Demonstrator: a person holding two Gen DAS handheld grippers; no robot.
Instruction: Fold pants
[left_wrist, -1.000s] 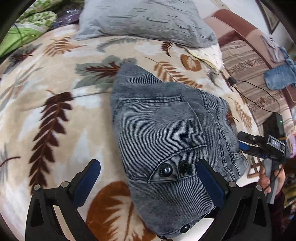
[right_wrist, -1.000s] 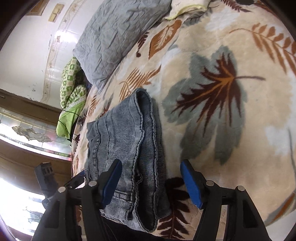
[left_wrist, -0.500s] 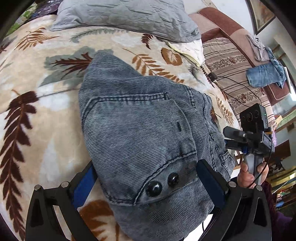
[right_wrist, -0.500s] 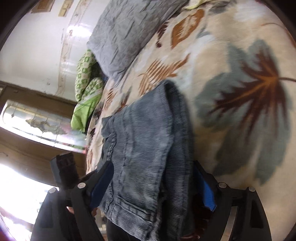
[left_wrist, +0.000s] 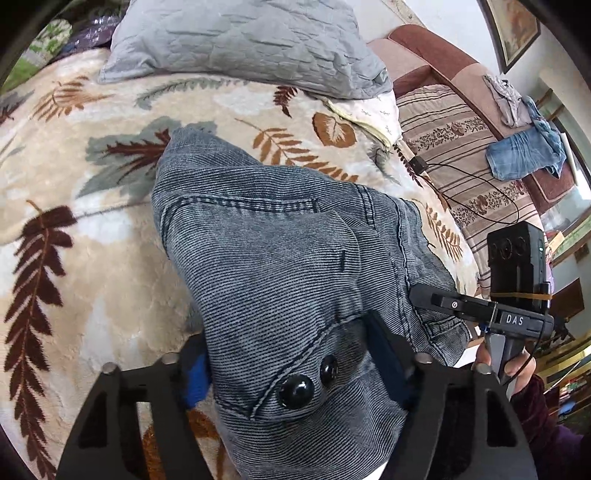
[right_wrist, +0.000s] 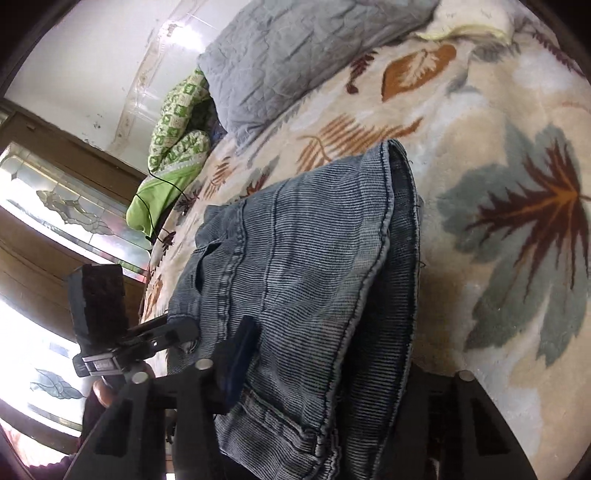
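Folded grey-blue corduroy pants (left_wrist: 280, 258) lie on a leaf-patterned blanket (left_wrist: 74, 229), a flap pocket with two black buttons (left_wrist: 295, 391) toward me. My left gripper (left_wrist: 291, 373) is shut on the near edge of the pants, cloth bunched between its blue pads. My right gripper (right_wrist: 325, 365) is shut on the other near corner of the pants (right_wrist: 306, 266), the stacked layers pinched between its fingers. The right gripper also shows in the left wrist view (left_wrist: 480, 310), held by a hand. The left gripper shows in the right wrist view (right_wrist: 136, 343).
A grey pillow (left_wrist: 236, 40) lies at the head of the bed. A green patterned quilt (right_wrist: 177, 125) is beside it. A striped sofa (left_wrist: 454, 140) with blue clothes (left_wrist: 524, 155) and a black cable (left_wrist: 461, 177) stands to the right.
Both grippers moved in over the near edge of the pants and closed on the cloth. The pants edge has lifted and bunched between the fingers.
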